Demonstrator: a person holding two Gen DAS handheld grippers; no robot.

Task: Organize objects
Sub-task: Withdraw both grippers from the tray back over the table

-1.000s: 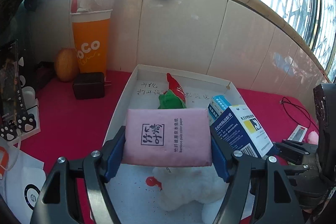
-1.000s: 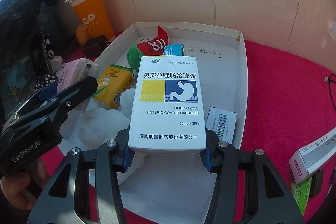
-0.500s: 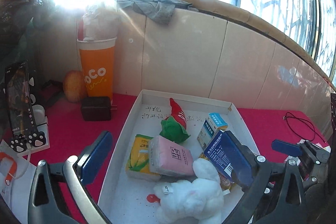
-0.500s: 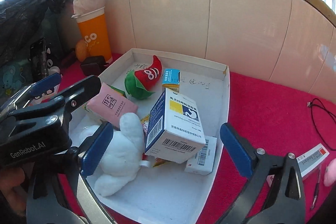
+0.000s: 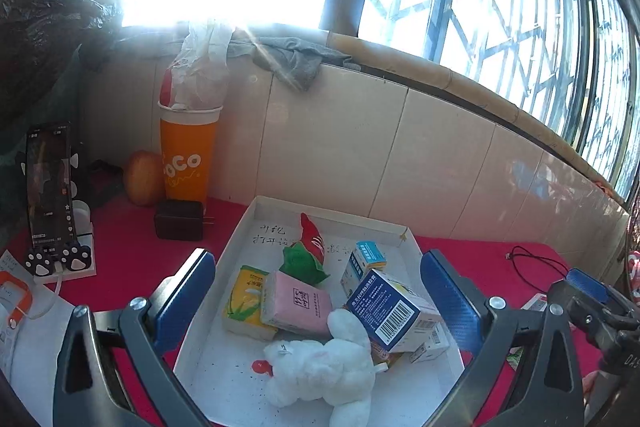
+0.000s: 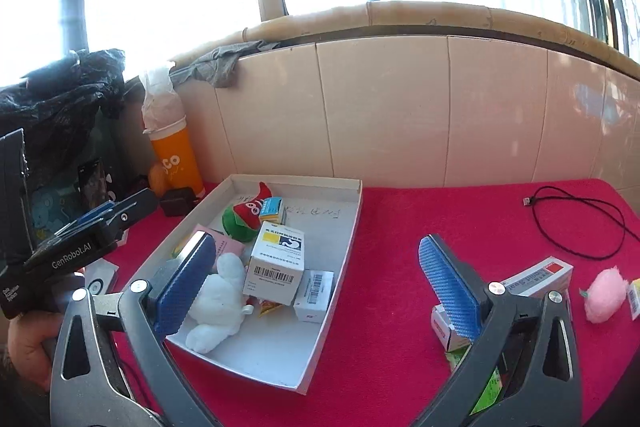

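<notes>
Red cloth point(image 6: 400, 267) — pink pompom point(image 6: 605, 298) right-wrist only.

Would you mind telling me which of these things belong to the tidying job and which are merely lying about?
Part of the job:
white tray
medicine box
pink tissue pack
white plush toy
red-and-white box and pink fluffy toy, both outside the tray

Just lying about:
orange cup
black charger
phone
black cable
</notes>
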